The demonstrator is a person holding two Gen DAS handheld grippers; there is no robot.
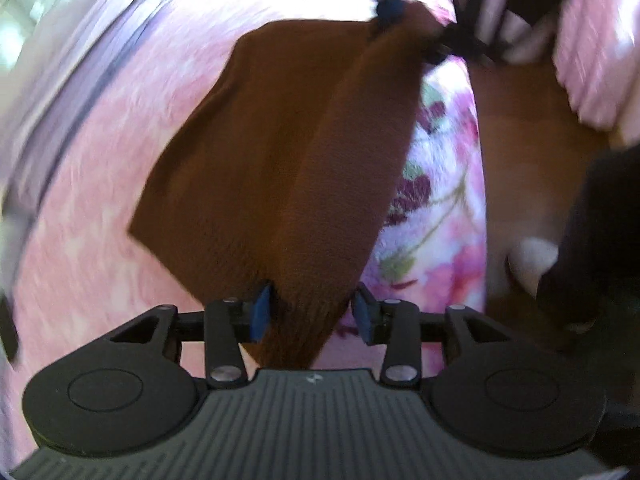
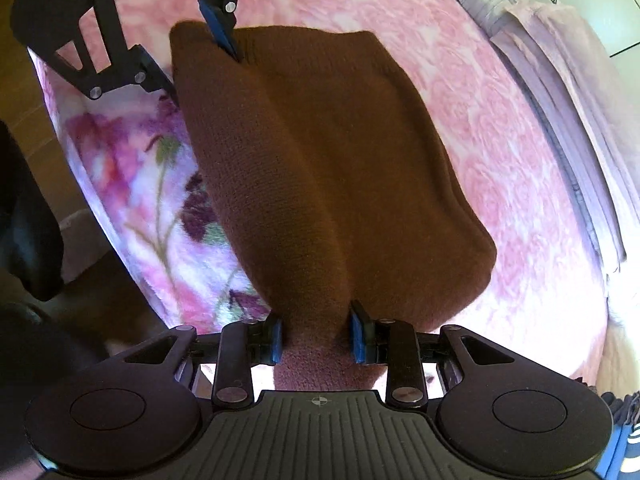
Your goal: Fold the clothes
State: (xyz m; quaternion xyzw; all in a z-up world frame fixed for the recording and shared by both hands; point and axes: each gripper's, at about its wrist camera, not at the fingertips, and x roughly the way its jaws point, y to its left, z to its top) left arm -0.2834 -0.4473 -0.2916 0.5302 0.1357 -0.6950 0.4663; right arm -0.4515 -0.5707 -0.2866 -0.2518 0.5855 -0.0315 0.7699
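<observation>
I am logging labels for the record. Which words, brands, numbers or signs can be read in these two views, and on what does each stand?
No readable words or numbers in either view.
Left gripper: small pale mark on its ribbed plate, too blurred to read.
Right gripper: small crosshair sign on its plate, no letters.
Brown garment: no label visible.

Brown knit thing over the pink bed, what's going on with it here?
A person with two handheld grippers holds the brown knit garment stretched between them above the pink floral blanket. The left gripper and the right gripper each pinch one end between their fingers. The cloth sags in folds; no fold is laid down yet.
</observation>
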